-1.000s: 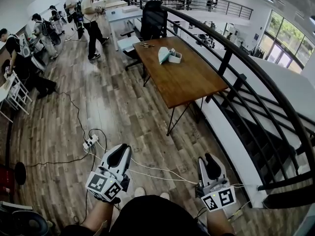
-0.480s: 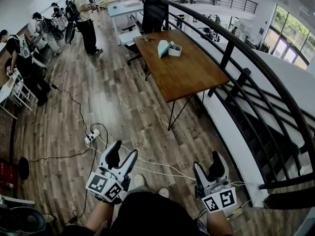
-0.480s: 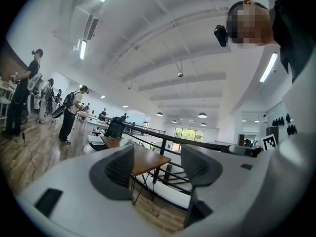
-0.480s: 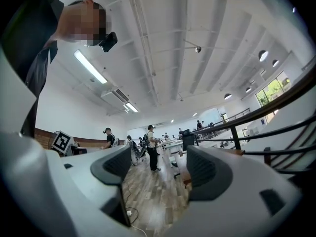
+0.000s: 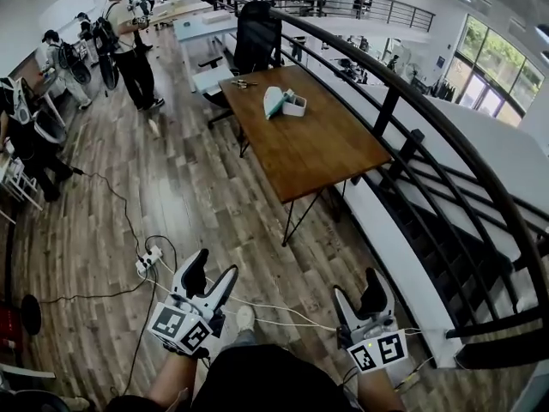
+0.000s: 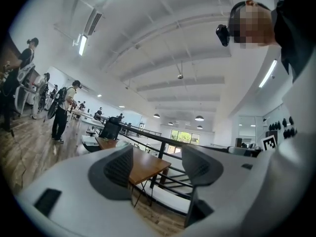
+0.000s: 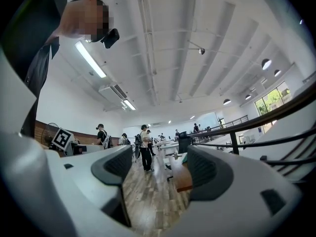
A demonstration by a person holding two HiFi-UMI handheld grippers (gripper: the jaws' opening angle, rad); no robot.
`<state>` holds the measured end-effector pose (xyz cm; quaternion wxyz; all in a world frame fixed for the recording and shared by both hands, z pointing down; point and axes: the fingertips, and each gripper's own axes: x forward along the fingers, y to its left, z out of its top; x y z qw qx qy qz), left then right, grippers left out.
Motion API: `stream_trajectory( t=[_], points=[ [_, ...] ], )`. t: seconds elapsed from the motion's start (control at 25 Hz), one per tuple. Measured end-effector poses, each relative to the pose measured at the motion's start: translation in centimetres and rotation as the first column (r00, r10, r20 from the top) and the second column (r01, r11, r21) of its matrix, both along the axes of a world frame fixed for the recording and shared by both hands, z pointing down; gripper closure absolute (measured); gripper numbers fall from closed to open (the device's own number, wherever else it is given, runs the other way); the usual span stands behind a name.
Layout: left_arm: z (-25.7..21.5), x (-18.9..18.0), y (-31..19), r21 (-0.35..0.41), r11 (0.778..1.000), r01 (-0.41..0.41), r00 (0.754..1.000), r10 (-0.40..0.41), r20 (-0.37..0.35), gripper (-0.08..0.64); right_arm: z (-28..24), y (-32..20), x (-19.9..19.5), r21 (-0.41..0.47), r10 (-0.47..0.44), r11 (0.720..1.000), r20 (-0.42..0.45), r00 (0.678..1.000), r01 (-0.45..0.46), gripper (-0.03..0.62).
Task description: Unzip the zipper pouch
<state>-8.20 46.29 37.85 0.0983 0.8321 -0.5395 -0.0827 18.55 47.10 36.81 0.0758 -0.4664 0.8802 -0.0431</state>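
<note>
1. Finds the left gripper (image 5: 213, 269) held low and level, with fingers spread wide and just been opening. Nothing gripped: between them only bare floor (image 5: 197, 196) and the far desk (image 5: 317, 148).
2. Finds the right gripper (image 5: 356, 292) in the same condition: fingers wide apart, lately opening, nothing between them but the room beyond.
3. Locates a teal, pouch-like item (image 5: 273, 101), judged to be the zipper pouch. Lies on the desk far ahead of both sets of fingers, just beside a small white box (image 5: 297, 104). Well out of reach of either gripper.
4. Cannot confirm the state of the zip: too small and too distant in every view.
5. Records no contact with the zipper pouch. Notes open floor crossed by cables (image 5: 257, 303) between the fingers and the desk.
6. Judges the task not begun. Nothing visibly done to the zipper pouch.
7. Lists as outstanding:
   - closing the distance to the desk
   - steadying the zipper pouch with one set of fingers
   - pinching the pull with the other
   - drawing the pull along the zip to its end
</note>
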Motion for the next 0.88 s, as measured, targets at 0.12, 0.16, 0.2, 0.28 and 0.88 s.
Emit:
stream_trajectory(
  t=[0.12, 0.16, 0.2, 0.28, 0.88],
  points=[
    [-0.7, -1.5, -2.8, 0.024, 1.000, -0.010, 1.000, 0.010, 0.001, 0.256, -0.9, -2.5, -1.6, 0.013, 0.010, 1.000, -0.005, 1.000, -0.010, 0.249],
    [-0.9, -2.0, -3.8, 0.032, 0.999, -0.013, 1.000, 0.013, 0.002, 0.251, -1.2, -3.4, -2.1, 0.018, 0.012, 1.000, -0.010, 1.000, -0.012, 0.249],
    [-1.0, -2.6, -4.7, 0.039, 0.999, -0.014, 1.000, 0.014, 0.003, 0.247, -1.4, -4.2, -2.7, 0.022, 0.014, 1.000, -0.016, 1.000, -0.013, 0.247],
    [-1.3, -4.0, -6.4, 0.047, 0.999, -0.013, 1.000, 0.013, 0.000, 0.244, -1.8, -5.9, -4.0, 0.028, 0.017, 0.999, -0.026, 1.000, -0.016, 0.247],
    [-1.0, -13.6, -14.0, 0.037, 0.999, -0.015, 1.000, 0.015, 0.001, 0.236, -2.0, -14.4, -13.3, 0.012, 0.033, 0.999, -0.093, 0.995, -0.033, 0.249]
  ],
)
